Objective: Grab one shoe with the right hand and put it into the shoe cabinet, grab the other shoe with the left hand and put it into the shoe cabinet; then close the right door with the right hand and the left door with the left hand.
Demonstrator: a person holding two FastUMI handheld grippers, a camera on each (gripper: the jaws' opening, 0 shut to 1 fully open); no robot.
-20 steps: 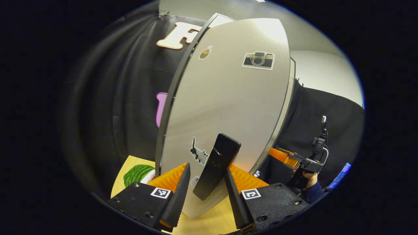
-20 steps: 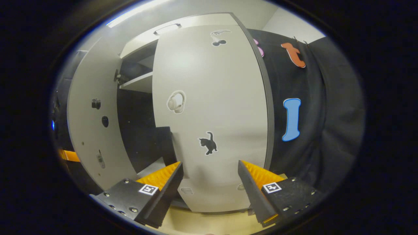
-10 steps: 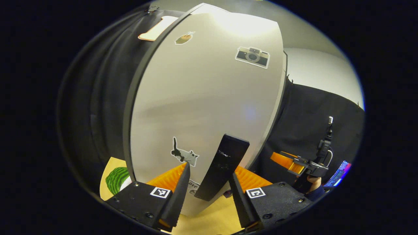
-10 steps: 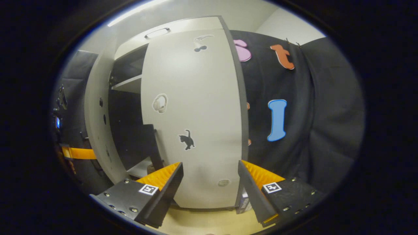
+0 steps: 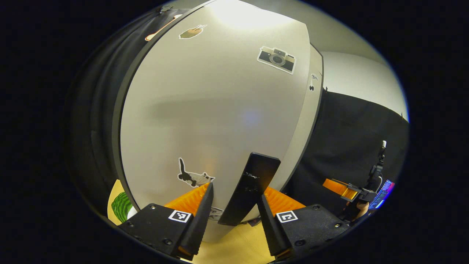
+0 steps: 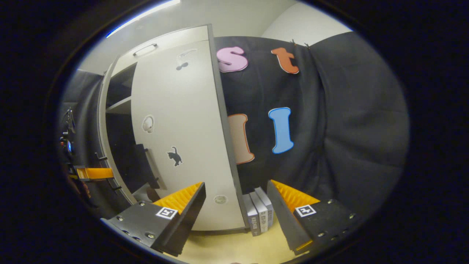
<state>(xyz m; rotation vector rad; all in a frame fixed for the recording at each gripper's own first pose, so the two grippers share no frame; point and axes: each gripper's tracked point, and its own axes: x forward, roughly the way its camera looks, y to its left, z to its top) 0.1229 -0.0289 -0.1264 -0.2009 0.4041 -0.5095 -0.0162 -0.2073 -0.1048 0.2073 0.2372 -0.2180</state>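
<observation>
No words, brands or numbers can be read. The left gripper and the right gripper each carry small square black-and-white coded markers. The books bear labels too small to read.

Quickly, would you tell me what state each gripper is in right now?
Left gripper: open, its fingers either side of the left door's black handle, not pressing on it.
Right gripper: open, holding nothing, facing the right door.

A: Doors, count?
B: Two: left door, right door.
A: Stickers on the left door?
B: Three. Books beside cabinet: three. Grippers: two.
</observation>
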